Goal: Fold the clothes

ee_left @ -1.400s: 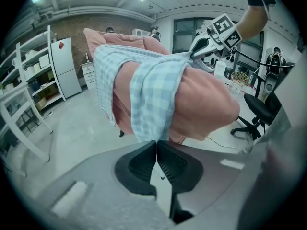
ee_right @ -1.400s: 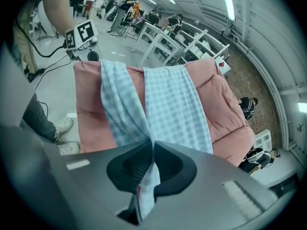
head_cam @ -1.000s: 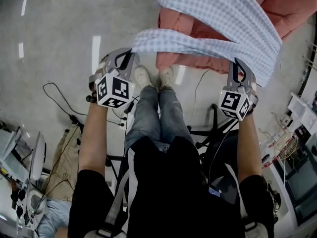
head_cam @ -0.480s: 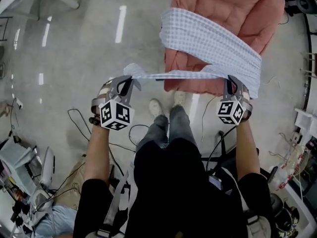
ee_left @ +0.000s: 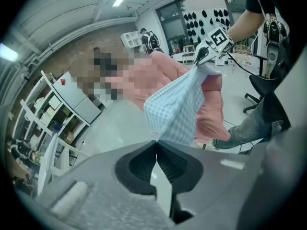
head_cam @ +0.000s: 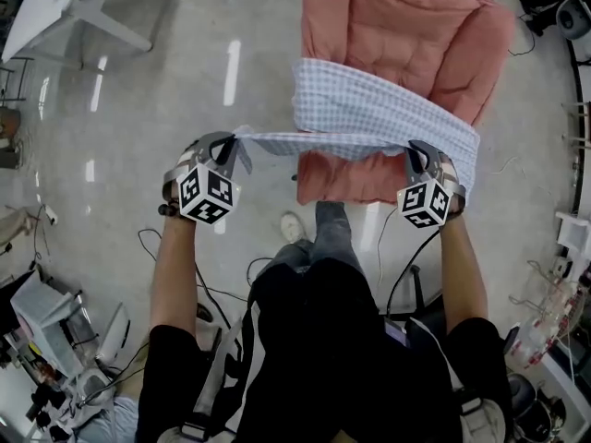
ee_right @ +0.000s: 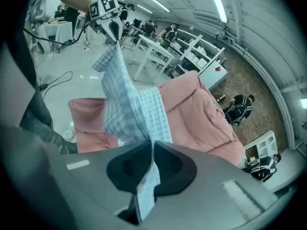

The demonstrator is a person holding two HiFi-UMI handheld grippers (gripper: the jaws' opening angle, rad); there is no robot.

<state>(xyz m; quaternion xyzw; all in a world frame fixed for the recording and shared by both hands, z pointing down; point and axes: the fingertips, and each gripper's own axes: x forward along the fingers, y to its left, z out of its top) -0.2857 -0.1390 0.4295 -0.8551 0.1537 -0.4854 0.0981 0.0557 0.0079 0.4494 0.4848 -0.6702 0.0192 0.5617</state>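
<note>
2 tools: left tool (head_cam: 235, 143), right tool (head_cam: 416, 152). 2 marker cubes (head_cam: 205, 194), one per tool. 1 checked cloth (head_cam: 369, 109). 1 pink quilt (head_cam: 397, 26). 1 white desk (head_cam: 55, 3), upper left of head view. 1 shoe (head_cam: 293, 226) showing, centre of head view. 2 bare forearms (head_cam: 175, 275), lower left and lower right. Floor cables (head_cam: 222, 293): several, tangled, can't count exactly.

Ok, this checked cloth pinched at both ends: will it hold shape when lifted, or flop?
Probably floppy: only the edge of the checked cloth between the left gripper and right gripper looks taut; the rest drapes over the pink cushion. Likely thin and light, as it fits in nearly shut jaws. It may drag on the cushion.
</note>
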